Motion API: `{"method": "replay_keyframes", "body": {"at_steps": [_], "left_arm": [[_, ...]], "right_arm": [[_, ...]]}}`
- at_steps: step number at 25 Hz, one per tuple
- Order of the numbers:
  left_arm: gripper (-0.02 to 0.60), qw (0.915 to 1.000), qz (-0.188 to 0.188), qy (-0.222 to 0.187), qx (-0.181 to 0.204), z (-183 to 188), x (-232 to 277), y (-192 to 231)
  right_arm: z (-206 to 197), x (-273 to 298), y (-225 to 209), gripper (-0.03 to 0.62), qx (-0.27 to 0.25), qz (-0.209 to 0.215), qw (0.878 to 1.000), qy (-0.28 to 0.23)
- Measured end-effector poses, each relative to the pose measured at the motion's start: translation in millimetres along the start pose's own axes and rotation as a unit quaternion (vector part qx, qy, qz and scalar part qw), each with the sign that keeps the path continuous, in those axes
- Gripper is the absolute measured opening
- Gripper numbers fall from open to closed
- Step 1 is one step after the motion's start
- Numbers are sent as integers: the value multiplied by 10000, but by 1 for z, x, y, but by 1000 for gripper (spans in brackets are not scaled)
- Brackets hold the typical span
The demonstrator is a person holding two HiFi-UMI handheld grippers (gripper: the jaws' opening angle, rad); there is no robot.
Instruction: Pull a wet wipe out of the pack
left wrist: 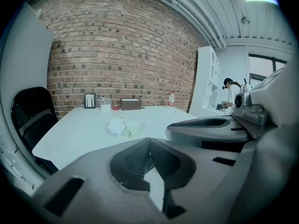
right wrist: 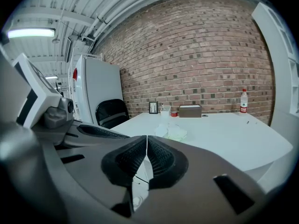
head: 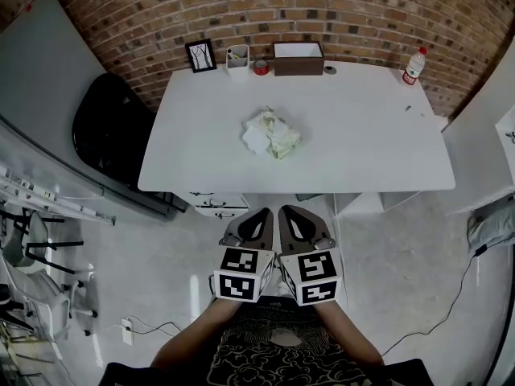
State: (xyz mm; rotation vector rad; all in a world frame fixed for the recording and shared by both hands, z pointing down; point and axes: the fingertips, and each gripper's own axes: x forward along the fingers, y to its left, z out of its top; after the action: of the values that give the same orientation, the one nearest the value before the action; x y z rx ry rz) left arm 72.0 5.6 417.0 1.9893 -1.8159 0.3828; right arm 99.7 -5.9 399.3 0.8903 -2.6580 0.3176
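Observation:
The wet wipe pack lies near the middle of the white table, pale green with crumpled white wipes on its left side. It also shows small in the left gripper view as the pack and in the right gripper view as the pack. Both grippers are held side by side in front of the table's near edge, well short of the pack. My left gripper is shut with nothing in it, and so is my right gripper.
Along the table's far edge stand a picture frame, a white cup, a small red can, a brown box and a water bottle. A black chair sits left of the table. A white drawer unit is under the table.

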Motion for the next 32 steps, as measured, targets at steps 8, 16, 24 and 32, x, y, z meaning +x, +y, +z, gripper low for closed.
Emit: {"method": "replay_keyframes", "body": {"at_steps": [8, 16, 24, 32], "left_arm": [[12, 9997, -257, 51, -10, 14, 34, 35], [12, 9984, -542, 153, 41, 36, 68, 79], [12, 9954, -895, 240, 229, 59, 95, 117], [12, 9906, -1277, 271, 416, 80, 116, 146]], "right_arm": [[12, 46, -8, 18, 21, -238, 9996, 126], [28, 98, -15, 18, 135, -532, 9981, 276], [50, 142, -19, 18, 231, -902, 9949, 379], [66, 176, -26, 18, 337, -1317, 9896, 470]]}}
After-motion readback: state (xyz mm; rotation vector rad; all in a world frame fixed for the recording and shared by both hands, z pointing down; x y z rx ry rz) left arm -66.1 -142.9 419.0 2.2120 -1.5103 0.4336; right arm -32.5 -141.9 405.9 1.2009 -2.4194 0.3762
